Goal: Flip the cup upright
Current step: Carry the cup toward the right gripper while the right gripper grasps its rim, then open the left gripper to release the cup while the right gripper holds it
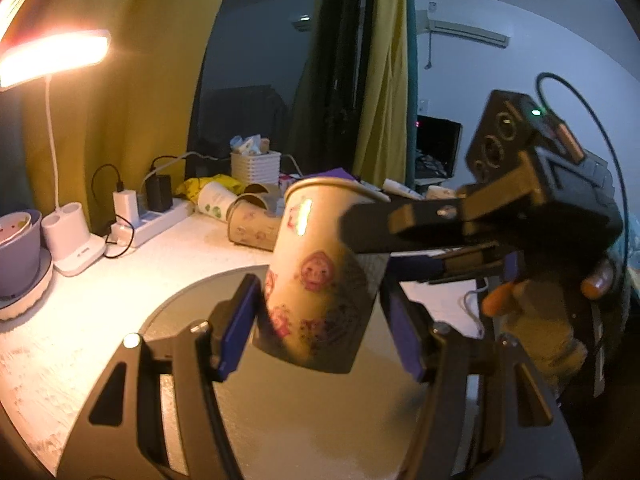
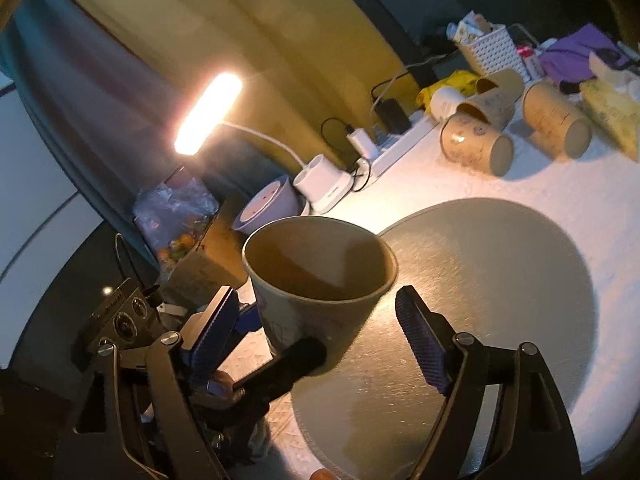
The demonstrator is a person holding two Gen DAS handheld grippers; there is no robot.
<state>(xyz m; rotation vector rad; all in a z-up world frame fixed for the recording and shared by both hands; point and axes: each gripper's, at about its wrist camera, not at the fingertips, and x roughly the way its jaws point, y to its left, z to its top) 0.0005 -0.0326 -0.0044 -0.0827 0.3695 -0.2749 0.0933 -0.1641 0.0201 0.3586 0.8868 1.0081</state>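
Note:
A paper cup [image 1: 316, 276] with pink cartoon prints is held mouth-up and a little tilted above a round grey mat [image 1: 304, 412]. My left gripper [image 1: 320, 332] is shut on the cup's lower part, blue pads on both sides. My right gripper reaches in from the right, and its fingers [image 1: 372, 228] stand around the cup's upper part. In the right wrist view the cup [image 2: 316, 280] shows its open mouth, and my right gripper [image 2: 316, 336] is open with its pads apart from the cup wall. The left gripper's finger [image 2: 292, 364] crosses the cup's base.
Several paper cups [image 2: 480, 140] lie on their sides at the back of the white table [image 1: 60, 340]. A lit desk lamp [image 1: 52, 56], a power strip [image 1: 160, 220], a purple bowl [image 1: 20, 248] and a white basket [image 1: 256, 166] stand along the back.

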